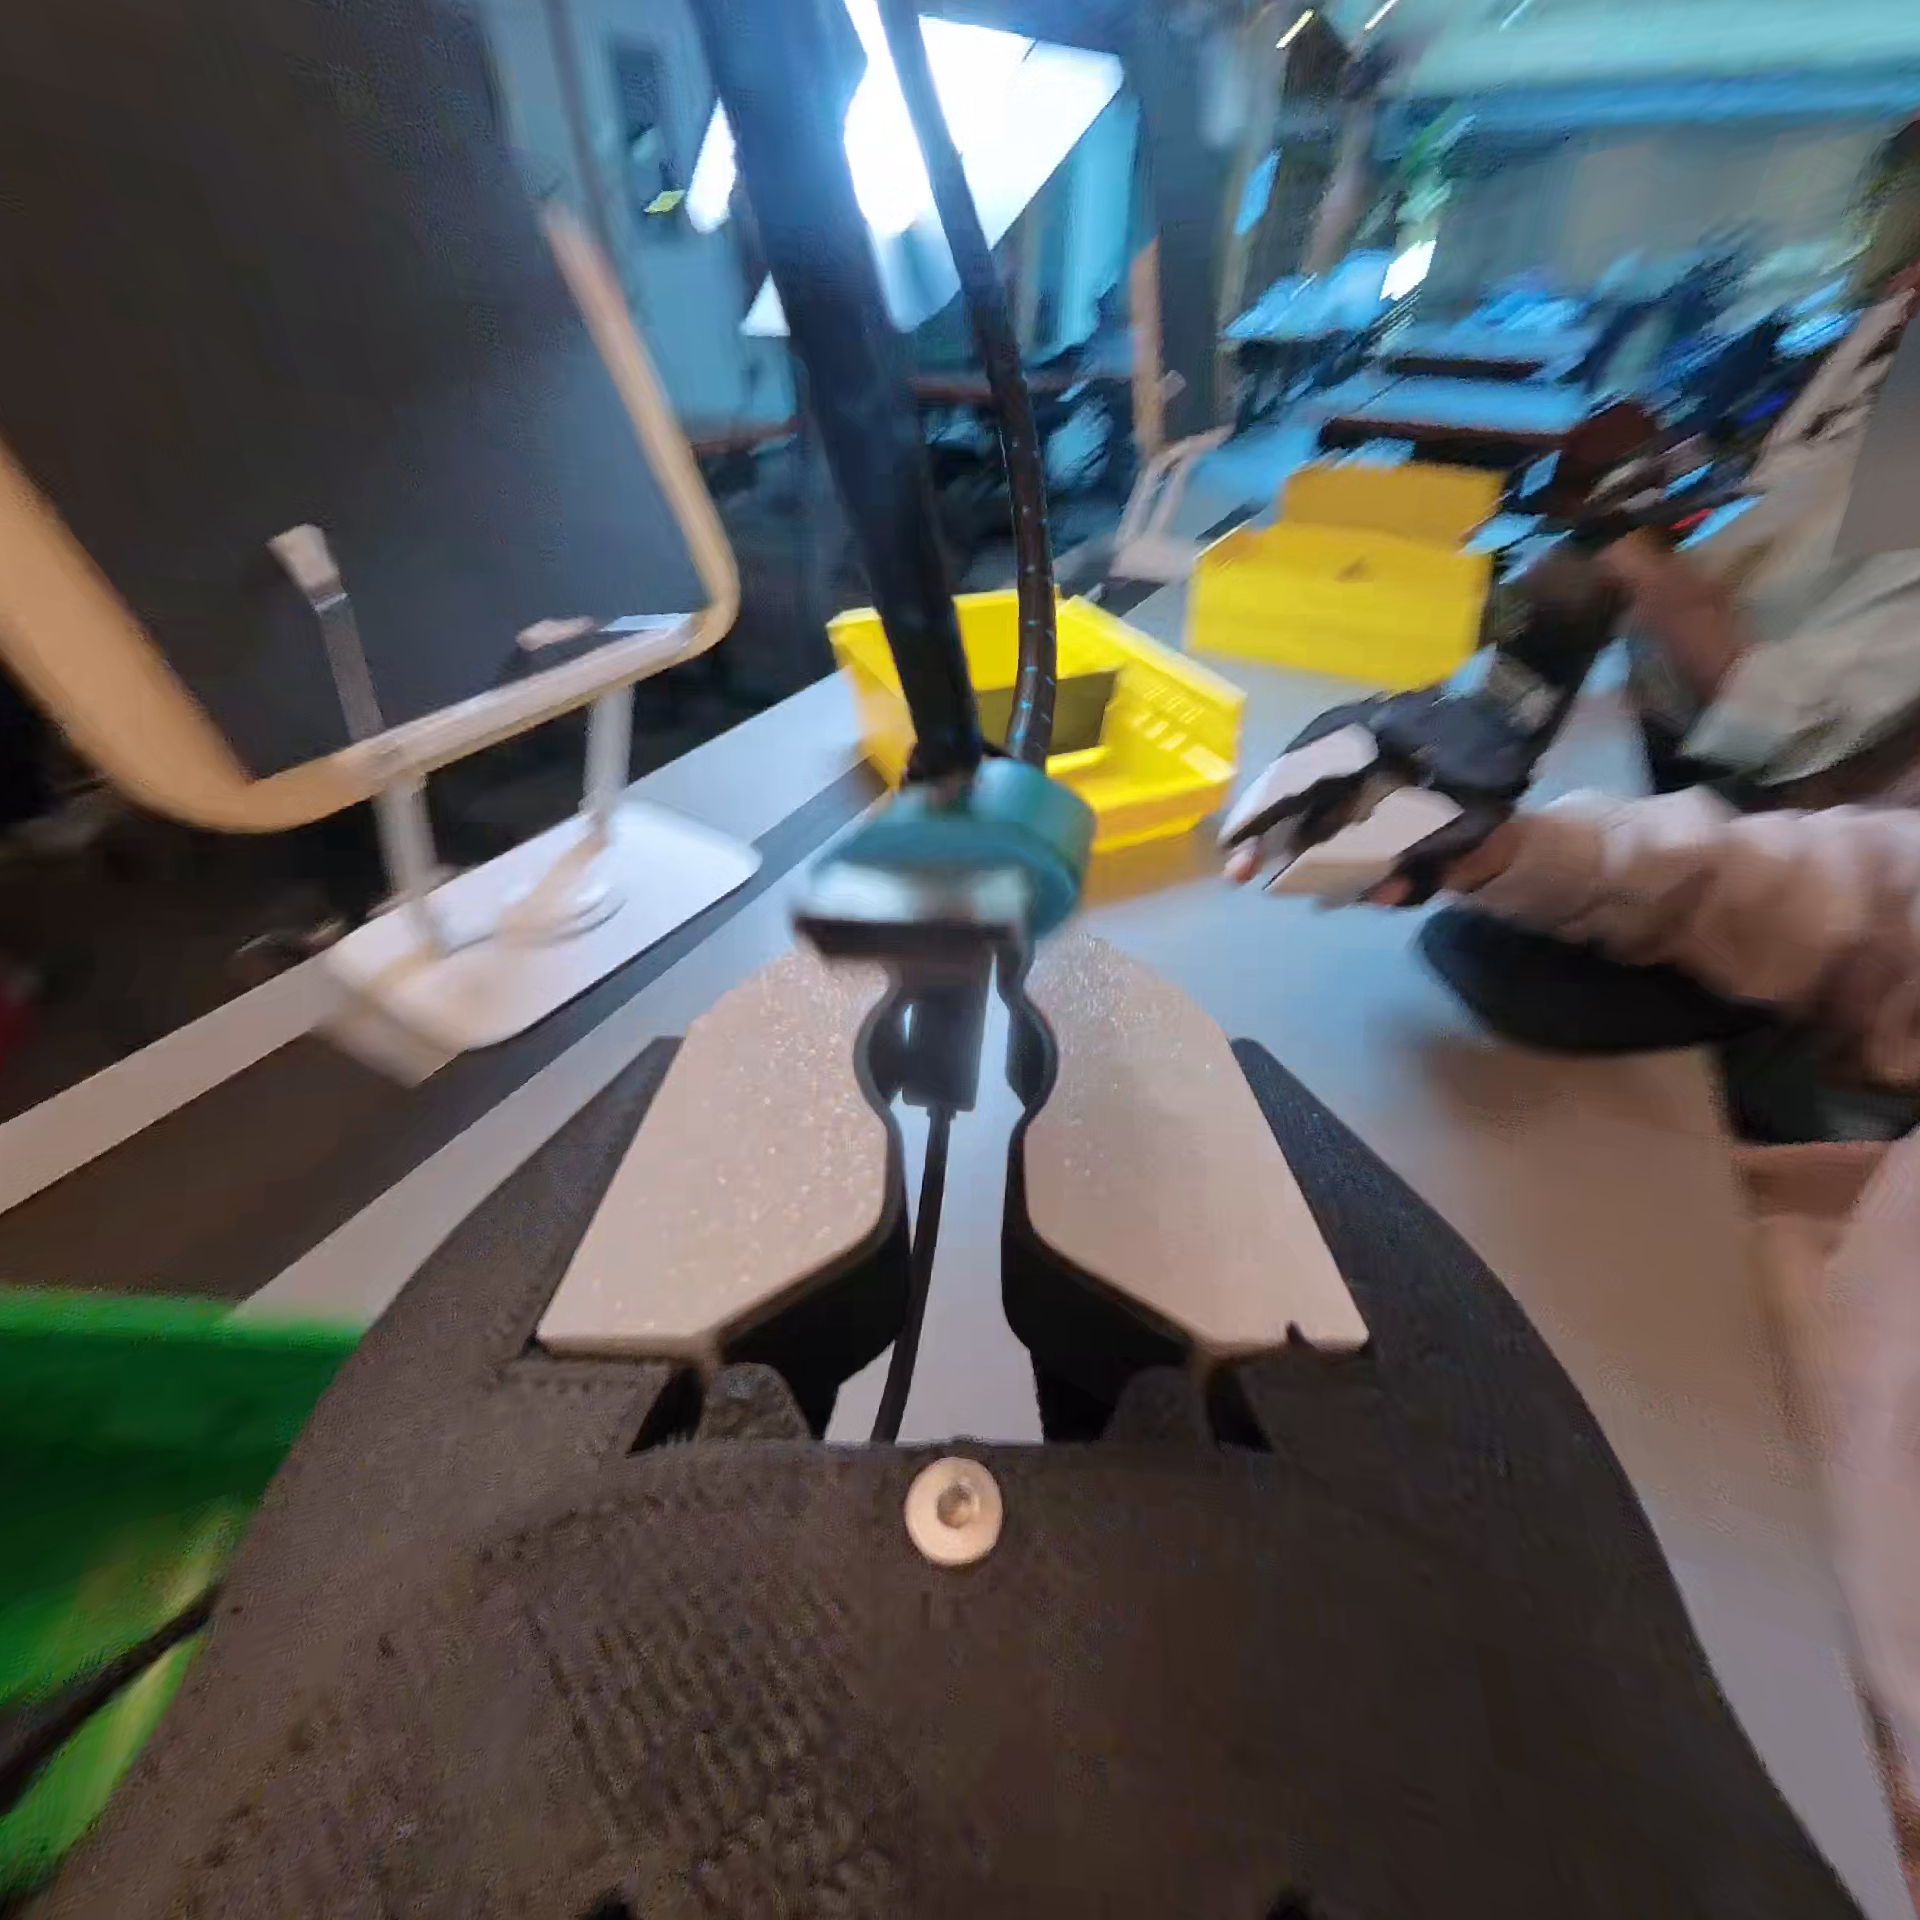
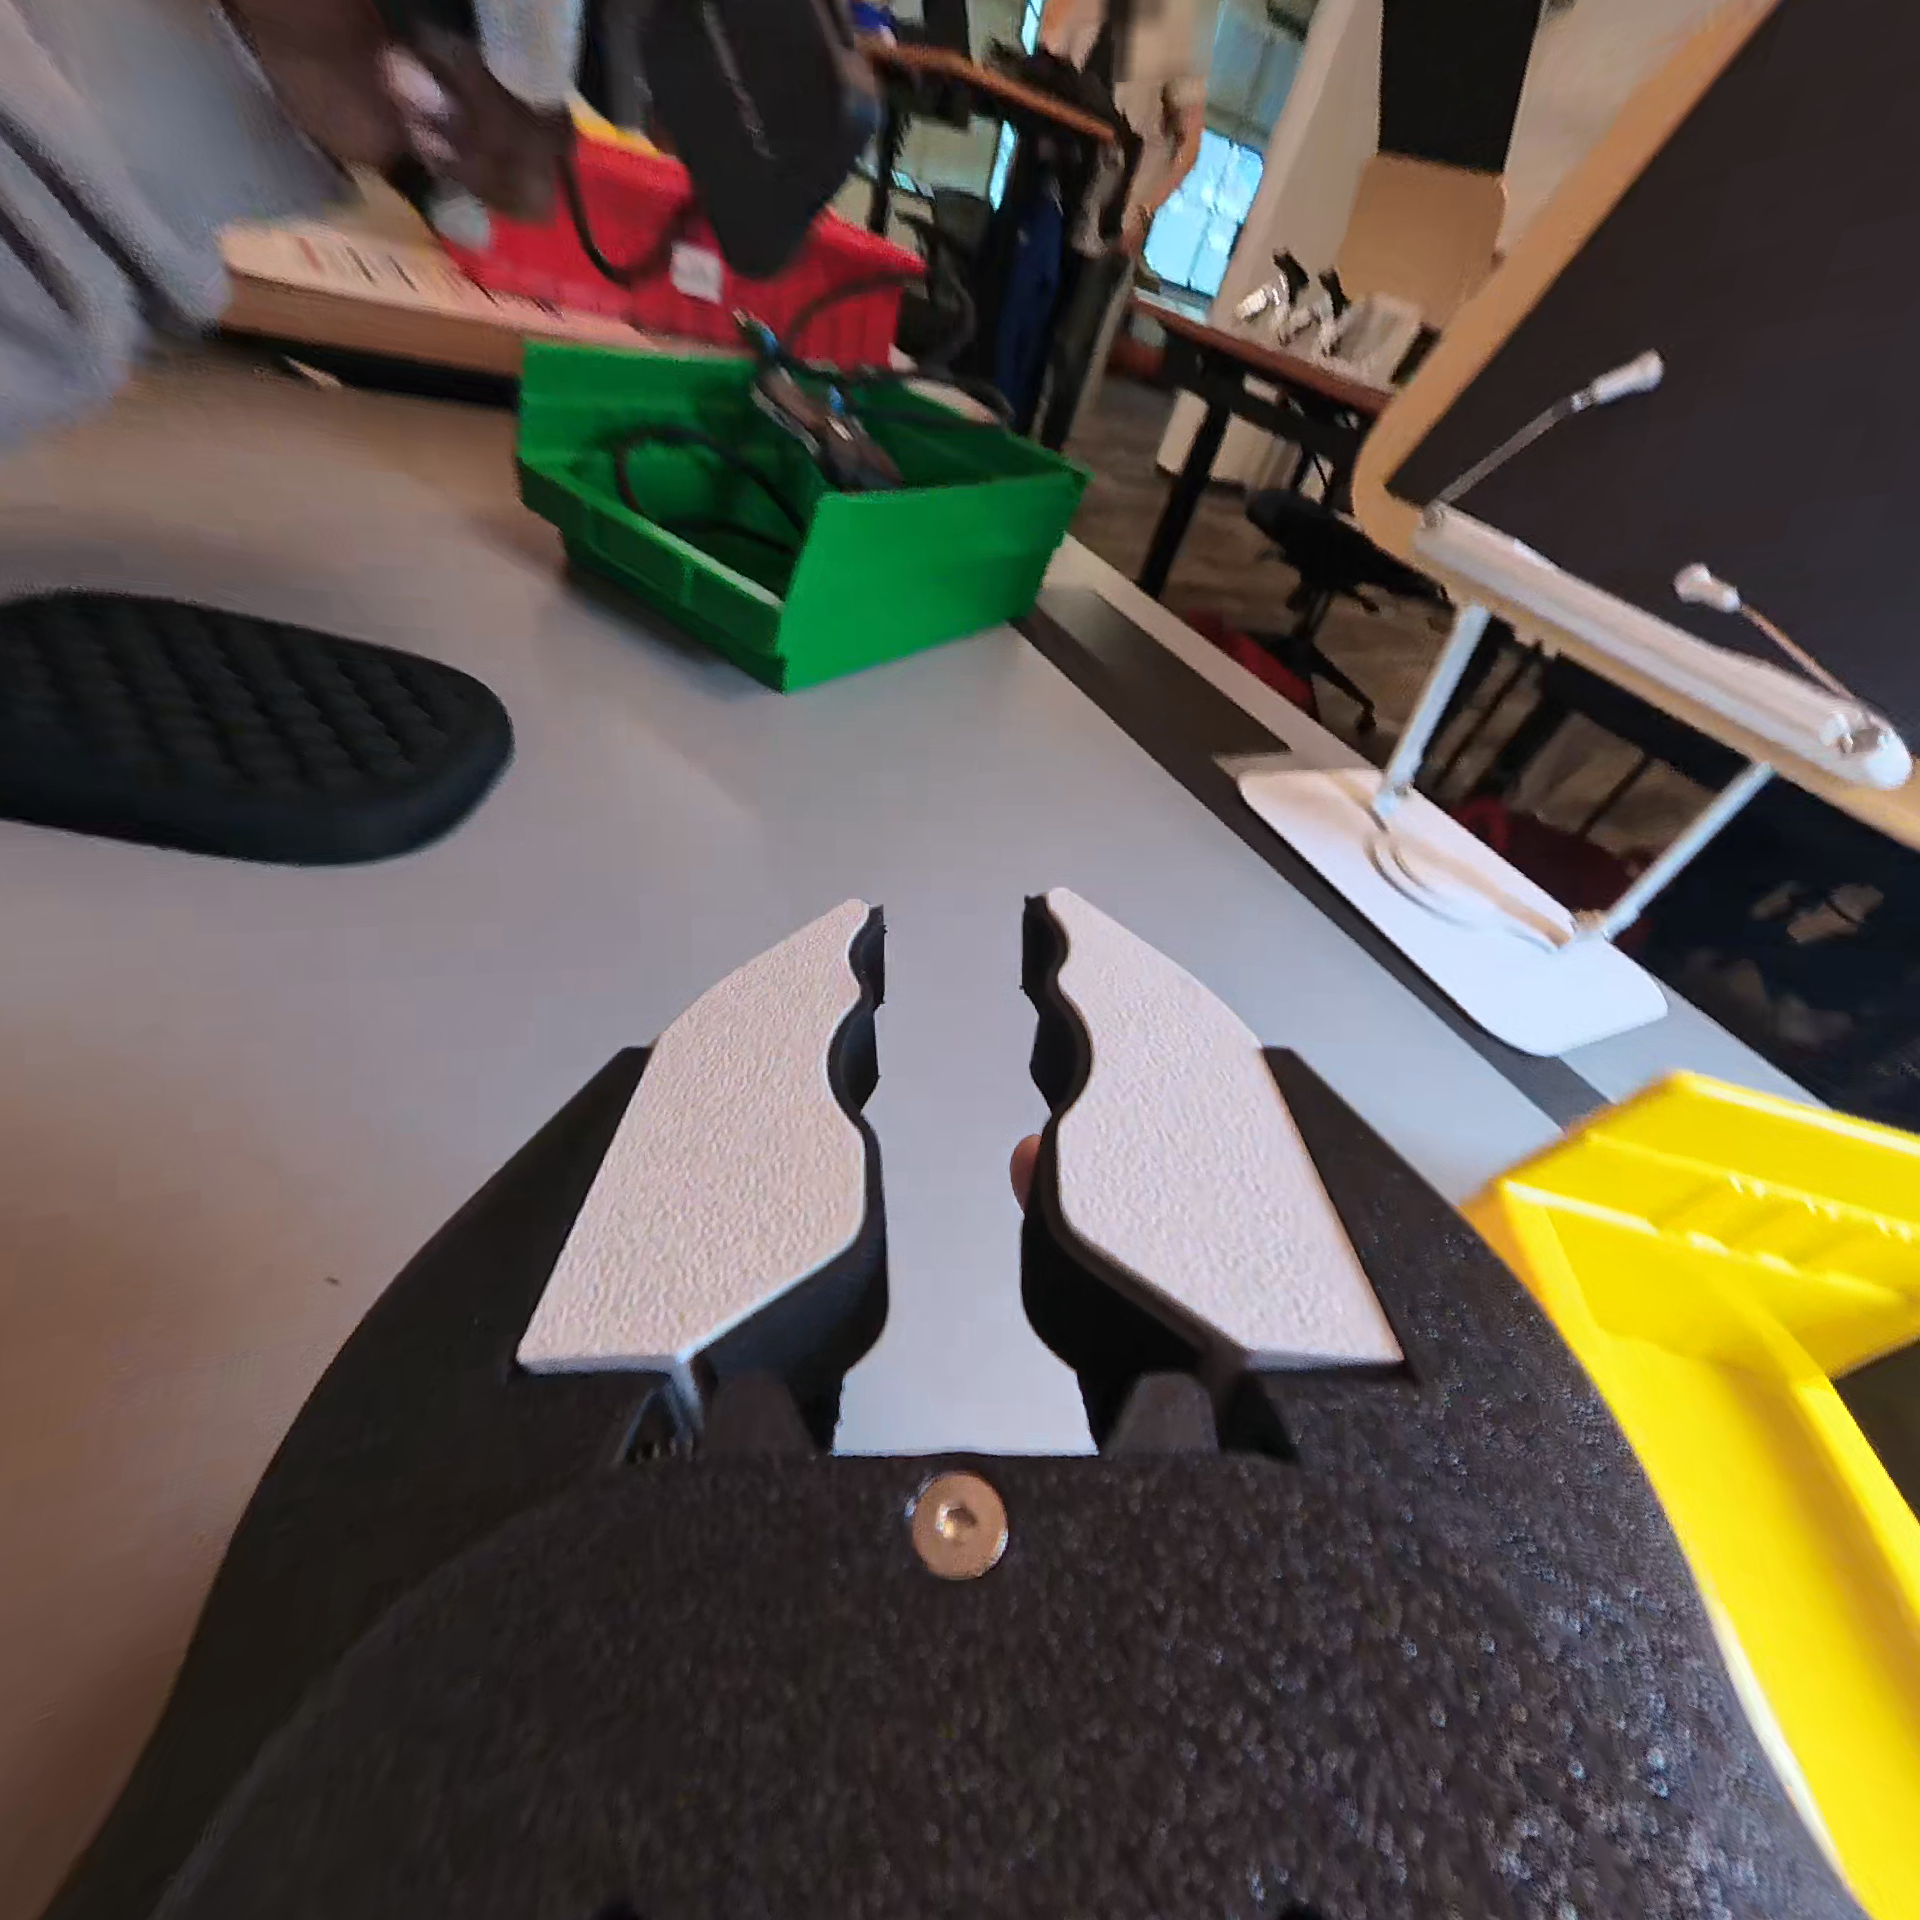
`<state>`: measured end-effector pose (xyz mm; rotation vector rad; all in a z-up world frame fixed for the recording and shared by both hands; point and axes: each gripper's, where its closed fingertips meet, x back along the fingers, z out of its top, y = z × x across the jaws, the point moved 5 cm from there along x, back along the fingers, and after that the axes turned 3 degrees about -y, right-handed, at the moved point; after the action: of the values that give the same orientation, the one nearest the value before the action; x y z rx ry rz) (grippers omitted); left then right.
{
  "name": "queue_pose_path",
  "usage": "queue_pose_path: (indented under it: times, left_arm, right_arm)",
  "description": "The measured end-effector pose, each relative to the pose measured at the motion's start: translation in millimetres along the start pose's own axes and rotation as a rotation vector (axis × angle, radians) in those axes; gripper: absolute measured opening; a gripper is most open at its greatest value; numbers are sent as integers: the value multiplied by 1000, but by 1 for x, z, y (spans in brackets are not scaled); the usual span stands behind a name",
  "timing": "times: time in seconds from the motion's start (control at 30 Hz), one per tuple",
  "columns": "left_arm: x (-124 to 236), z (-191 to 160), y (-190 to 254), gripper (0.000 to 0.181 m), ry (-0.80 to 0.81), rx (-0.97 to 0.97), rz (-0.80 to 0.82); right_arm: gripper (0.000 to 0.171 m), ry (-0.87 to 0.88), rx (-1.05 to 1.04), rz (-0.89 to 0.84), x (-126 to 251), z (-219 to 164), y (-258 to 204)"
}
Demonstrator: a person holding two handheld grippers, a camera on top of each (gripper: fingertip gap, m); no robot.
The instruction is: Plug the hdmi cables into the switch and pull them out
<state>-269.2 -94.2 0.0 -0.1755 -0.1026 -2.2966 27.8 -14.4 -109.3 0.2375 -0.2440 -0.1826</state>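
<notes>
Two black cables (image 1: 831, 343) rise from a teal-collared part (image 1: 966, 831) at the tips of the left hand-held gripper (image 1: 951, 997) in the left wrist view. Its jaws are nearly closed on a small dark plug (image 1: 940, 1049), with a thin wire (image 1: 914, 1278) trailing back between them. Behind sit two yellow bins (image 1: 1143, 717) on the grey counter (image 1: 1299, 1039); the other gripper (image 1: 1340, 821) shows at right, blurred.

Right wrist view: the right hand-held gripper (image 2: 954, 925) is slightly open and holds nothing above the counter (image 2: 727, 790). A green bin (image 2: 883, 561) farther off holds black cables (image 2: 707, 488) and a small device, too blurred to identify. A black pad (image 2: 229, 727) lies left, a white lamp base (image 2: 1455, 914) right.
</notes>
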Motion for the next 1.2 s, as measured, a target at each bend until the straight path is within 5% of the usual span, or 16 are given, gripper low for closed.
queue_pose_path:
  times: [0.23,0.4,0.63,0.8,1.07,1.2]
  left_arm:
    - [-117,-37,87,15,51,64,-397]
    - [-165,-66,118,15,8,105,-541]
    - [-168,-82,101,17,9,79,-311]
    - [-162,-92,97,25,-33,-228,-72]
    - [-164,-86,115,24,14,-305,-70]
    - [-162,-87,128,17,29,-258,-204]
  right_arm:
    - [55,177,-148,130,-4,28,-25]
    - [26,197,-244,202,1,15,-16]
    - [14,206,-303,186,5,16,-1]
    - [14,409,-520,84,32,20,36]
    - [14,456,-539,176,36,21,34]
    - [13,552,-681,237,40,22,37]
